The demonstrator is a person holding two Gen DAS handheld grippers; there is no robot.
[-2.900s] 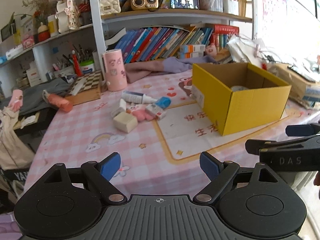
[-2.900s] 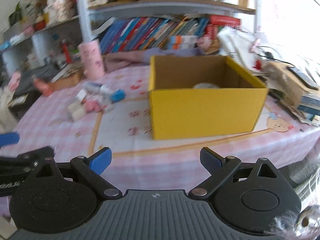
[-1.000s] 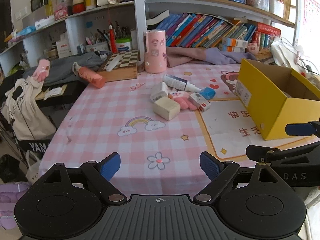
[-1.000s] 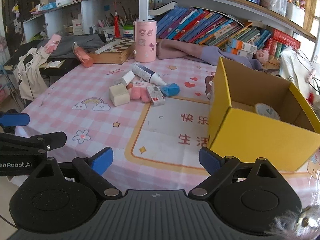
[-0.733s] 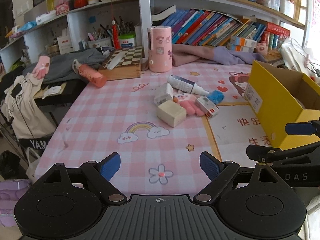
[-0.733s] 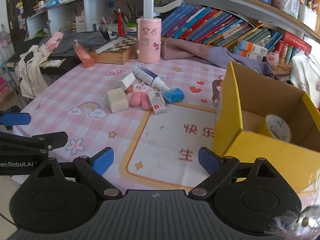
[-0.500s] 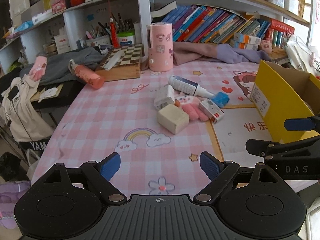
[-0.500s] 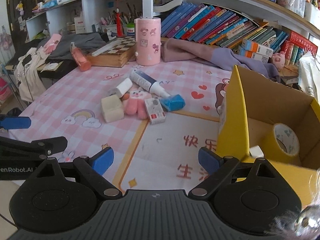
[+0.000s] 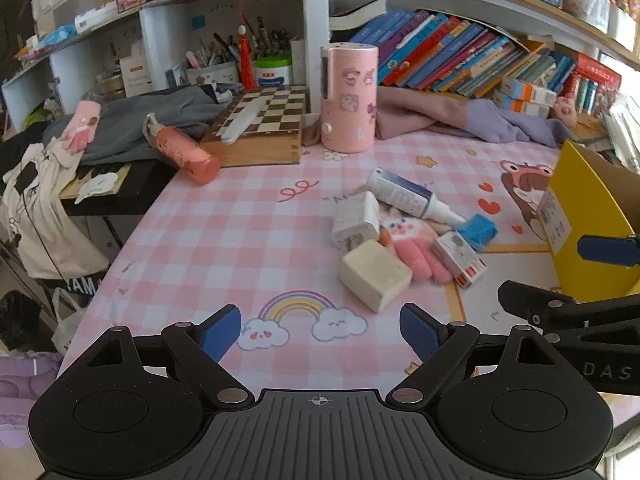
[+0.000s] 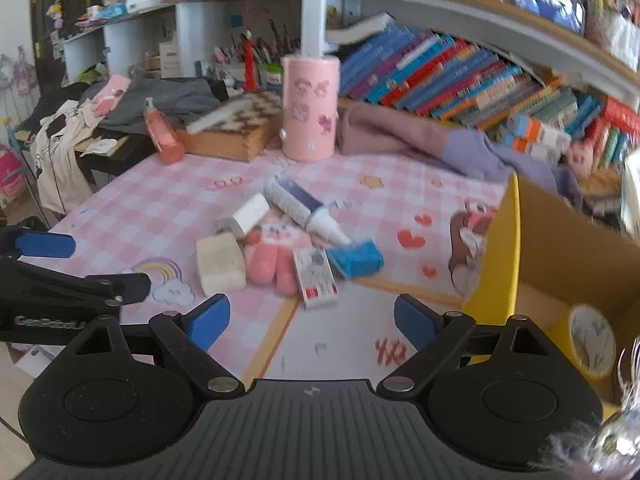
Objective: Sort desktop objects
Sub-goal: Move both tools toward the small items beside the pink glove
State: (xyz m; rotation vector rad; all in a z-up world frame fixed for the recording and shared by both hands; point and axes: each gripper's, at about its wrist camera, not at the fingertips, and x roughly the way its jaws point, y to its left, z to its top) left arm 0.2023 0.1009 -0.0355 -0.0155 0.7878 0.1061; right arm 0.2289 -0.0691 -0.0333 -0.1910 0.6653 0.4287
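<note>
1. Spreading across both views, a counter (image 9: 208, 240) with a pink checked cloth carries everything.
2. A yellow cardboard box (image 10: 496, 264) stands open at its right side, with a roll of tape (image 10: 592, 340) inside.
3. A tall pink canister (image 9: 349, 98) stands upright near the back, beside a wooden chessboard (image 9: 264, 128).
4. The left tongs (image 9: 320, 330) hang released over the near edge, nothing between the blue pads.
5. The right tongs (image 10: 310, 320) are also released and empty; their jaws have just narrowed slightly.
6. A small pile lies mid-counter, left of the box: a cream block (image 9: 374, 274), a white box (image 9: 356, 220), a pink plush glove (image 9: 416, 248), a white tube (image 9: 408, 196), a blue piece (image 9: 478, 230) and a red-and-white carton (image 9: 460, 258), mostly touching.
</note>
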